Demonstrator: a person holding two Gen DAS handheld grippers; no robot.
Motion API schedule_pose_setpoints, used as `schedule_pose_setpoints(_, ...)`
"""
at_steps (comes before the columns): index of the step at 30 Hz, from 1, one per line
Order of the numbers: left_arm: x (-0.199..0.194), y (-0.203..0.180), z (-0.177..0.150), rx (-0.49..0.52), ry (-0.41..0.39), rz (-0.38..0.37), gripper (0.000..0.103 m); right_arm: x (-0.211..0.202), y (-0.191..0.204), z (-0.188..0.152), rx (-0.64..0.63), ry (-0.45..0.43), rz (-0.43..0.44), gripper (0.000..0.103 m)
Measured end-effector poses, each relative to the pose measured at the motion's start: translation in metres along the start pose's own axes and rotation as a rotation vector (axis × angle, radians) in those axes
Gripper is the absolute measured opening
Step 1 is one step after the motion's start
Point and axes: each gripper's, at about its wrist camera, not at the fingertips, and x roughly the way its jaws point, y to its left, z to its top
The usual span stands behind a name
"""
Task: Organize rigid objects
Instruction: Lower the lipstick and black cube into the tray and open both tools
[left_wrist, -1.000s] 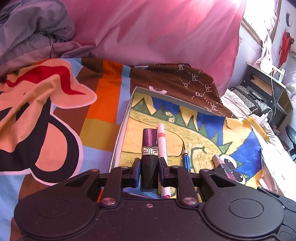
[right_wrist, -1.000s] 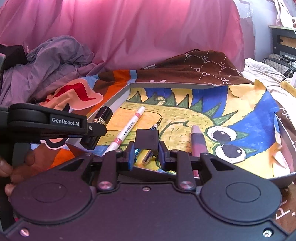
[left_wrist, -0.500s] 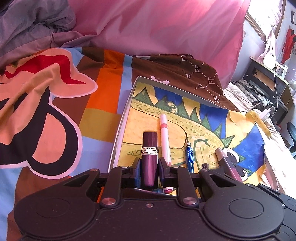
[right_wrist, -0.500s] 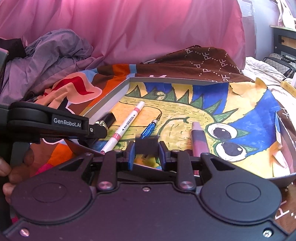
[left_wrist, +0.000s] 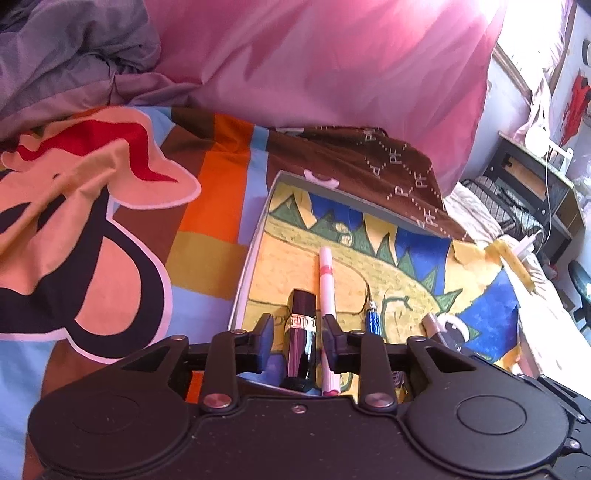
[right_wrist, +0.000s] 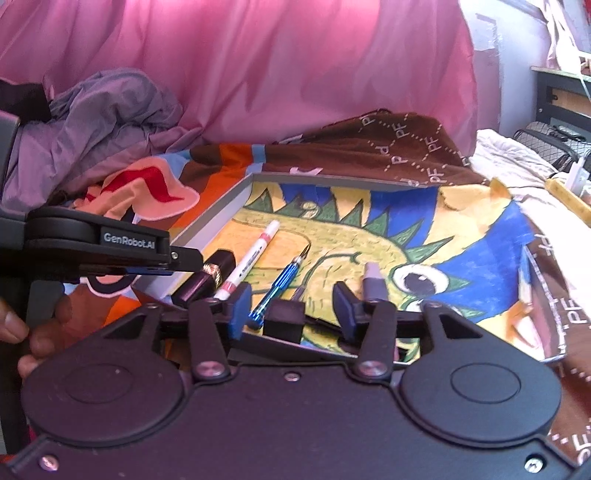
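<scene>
Left wrist view: the tray (left_wrist: 255, 254) shows its grey left rim running up the middle of the frame, with bare dinosaur artwork open toward the upper right. The left gripper (left_wrist: 300, 334) sits low at the bottom centre, jaws parted. Between them, touching neither pad, lies the dark lipstick (left_wrist: 302, 332), and the white marker (left_wrist: 326, 291) lies just beside it on the right. The blue pen (left_wrist: 371, 322) is further right.

Right wrist view: the right gripper (right_wrist: 293, 306) hovers at the tray's near edge, jaws spread wide. A small black block (right_wrist: 283, 320) rests between them, clear of both pads. A mauve tube (right_wrist: 373, 282) lies just right of it. At the lower left, a hand (right_wrist: 35, 328) wraps the other gripper's handle.
</scene>
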Motion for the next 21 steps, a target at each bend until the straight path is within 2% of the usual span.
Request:
schedule_pose_setpoints(7, -0.030, -0.005, 0.001, 0.028, -0.062, 0.007, 0.055, -0.036, -0.009, 0.009, 0.024, -0.037, -0.021, 0.062)
schedule_pose_setpoints(12, -0.058, -0.008, -0.002, 0.057, -0.096, 0.016, 0.066, -0.066, -0.015, 0.009, 0.039, -0.052, -0.032, 0.075)
schedule_pose_setpoints(21, -0.103, -0.015, -0.010, 0.078, -0.154, 0.033, 0.077, -0.127, -0.025, 0.013, 0.068, -0.106, -0.037, 0.098)
